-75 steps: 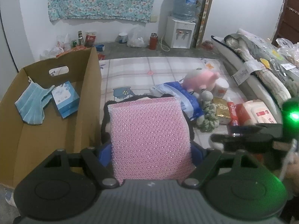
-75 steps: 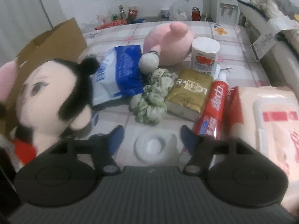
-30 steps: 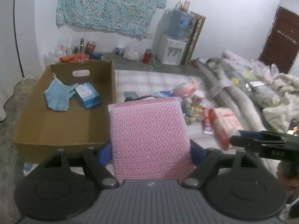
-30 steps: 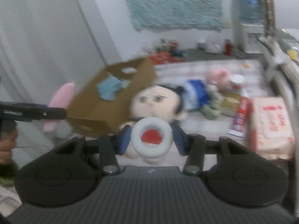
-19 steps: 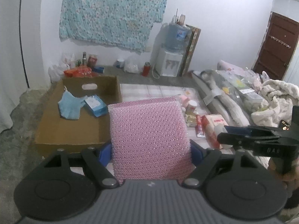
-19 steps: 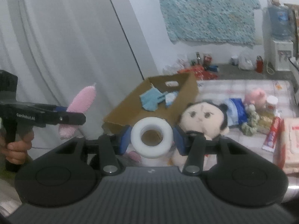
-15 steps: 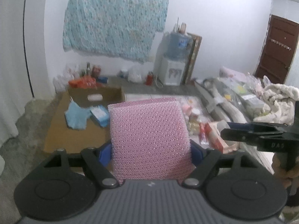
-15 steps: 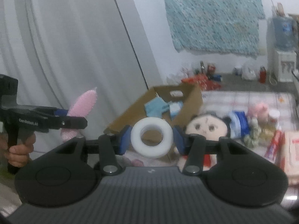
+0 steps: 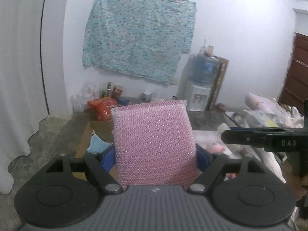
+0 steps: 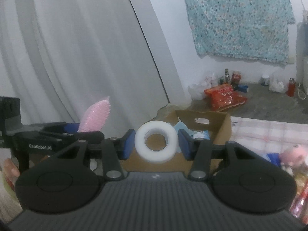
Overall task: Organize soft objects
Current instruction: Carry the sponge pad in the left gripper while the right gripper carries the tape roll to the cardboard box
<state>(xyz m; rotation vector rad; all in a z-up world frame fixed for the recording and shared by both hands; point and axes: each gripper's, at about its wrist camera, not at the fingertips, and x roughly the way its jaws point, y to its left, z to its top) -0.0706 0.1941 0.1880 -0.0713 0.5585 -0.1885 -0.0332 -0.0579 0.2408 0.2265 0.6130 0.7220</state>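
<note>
Left gripper (image 9: 155, 157) jaws wide, clamped on pink sponge (image 9: 154, 144), held upright in the air; right gripper (image 10: 156, 144) jaws part-closed on white tape roll (image 10: 156, 144); box (image 10: 221, 127) below, probably holding blue cloth (image 10: 181, 127).

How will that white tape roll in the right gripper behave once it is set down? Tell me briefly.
The white tape roll is a ring, so on its edge it would probably roll; laid flat it should stay put. It keeps a round shape between the right gripper's blue pads, which suggests it is fairly stiff. Its smooth surface may be a little slippery.
</note>
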